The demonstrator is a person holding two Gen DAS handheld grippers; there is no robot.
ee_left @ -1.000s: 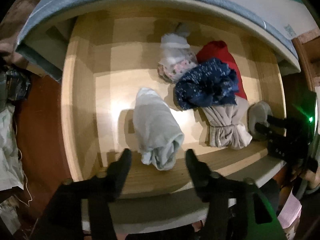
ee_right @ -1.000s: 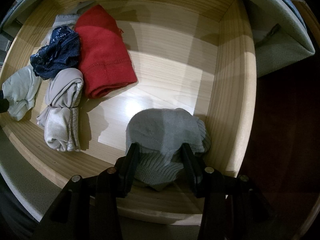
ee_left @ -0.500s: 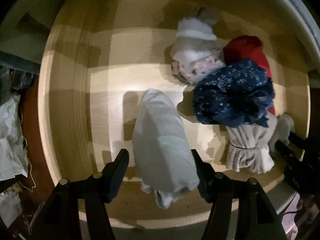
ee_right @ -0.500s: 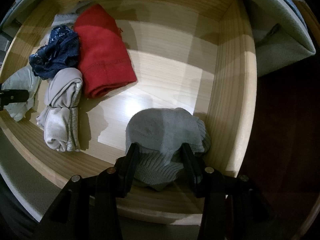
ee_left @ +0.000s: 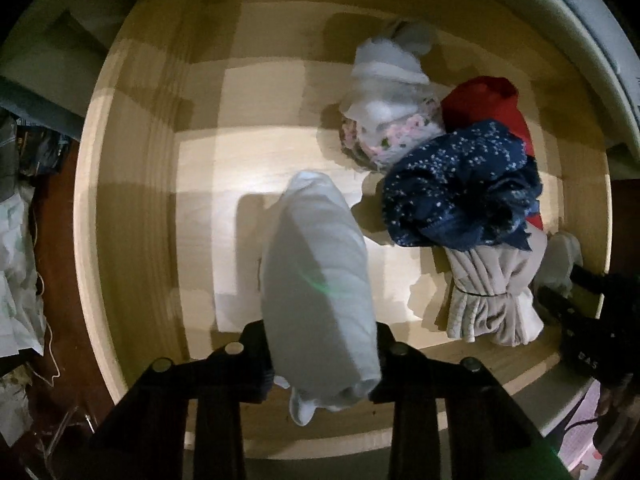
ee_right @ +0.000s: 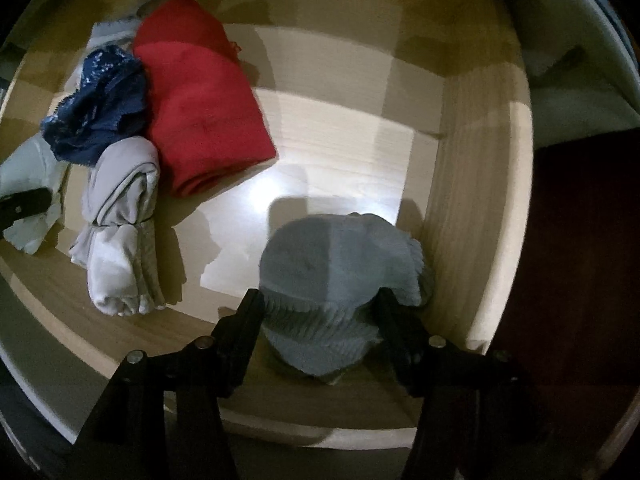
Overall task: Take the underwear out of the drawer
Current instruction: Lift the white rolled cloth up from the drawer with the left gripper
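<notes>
Pale grey-white rolled underwear (ee_left: 320,280) lies at the near edge of the wooden drawer (ee_left: 132,208), left gripper (ee_left: 322,354) jaws just closed, clamped on it. Right gripper (ee_right: 320,320) jaws just opened, straddling a grey knit roll (ee_right: 336,280) near the drawer's right wall; contact unclear. Navy, red and beige rolls sit between them.

Crumpled white paper (ee_left: 18,280) left; dark floor (ee_right: 580,280)

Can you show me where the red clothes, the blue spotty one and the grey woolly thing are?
red clothes (ee_right: 200,96), right wrist view, middle of the folded top face.
blue spotty one (ee_left: 452,184), left wrist view, its speckled top.
grey woolly thing (ee_right: 320,268), right wrist view, its upper smooth part.
</notes>
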